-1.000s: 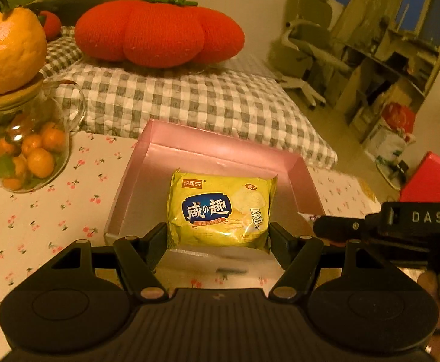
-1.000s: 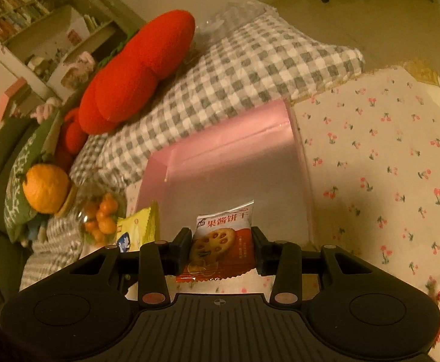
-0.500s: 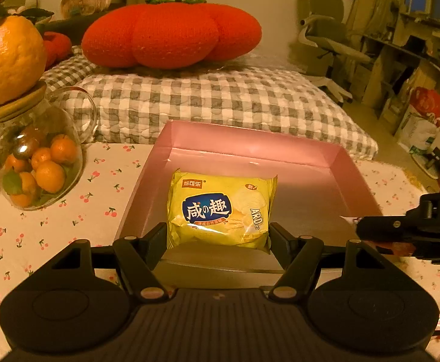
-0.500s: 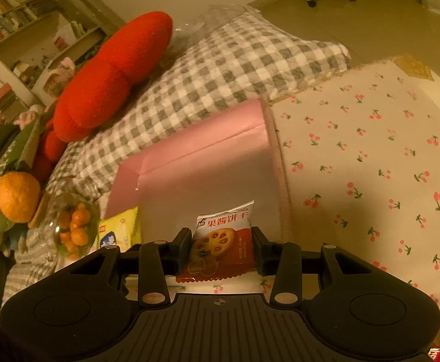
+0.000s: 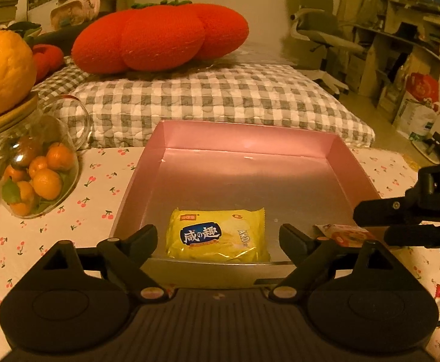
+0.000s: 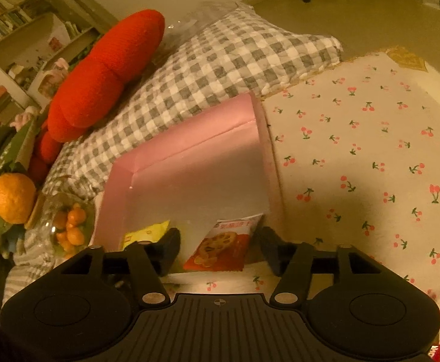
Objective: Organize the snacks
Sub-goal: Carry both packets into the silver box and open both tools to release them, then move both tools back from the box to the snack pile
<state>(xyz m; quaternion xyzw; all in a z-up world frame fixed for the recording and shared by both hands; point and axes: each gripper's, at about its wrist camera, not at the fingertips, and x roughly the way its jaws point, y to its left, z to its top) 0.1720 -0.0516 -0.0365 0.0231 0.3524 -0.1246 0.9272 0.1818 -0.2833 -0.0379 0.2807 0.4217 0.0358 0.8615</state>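
yellow snack packet (image 5: 216, 234) flat, blue label, pink box (image 5: 244, 138)

Two snack packets (image 5: 216, 236) lie in the tray (image 5: 244, 134) (near edge) — fruit jar (image 5: 35, 175) left of it.

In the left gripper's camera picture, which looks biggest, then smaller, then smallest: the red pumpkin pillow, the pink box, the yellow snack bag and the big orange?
1. pink box
2. red pumpkin pillow
3. yellow snack bag and big orange: look about alike, and the orange is cut off at the picture's edge, so no ranking.
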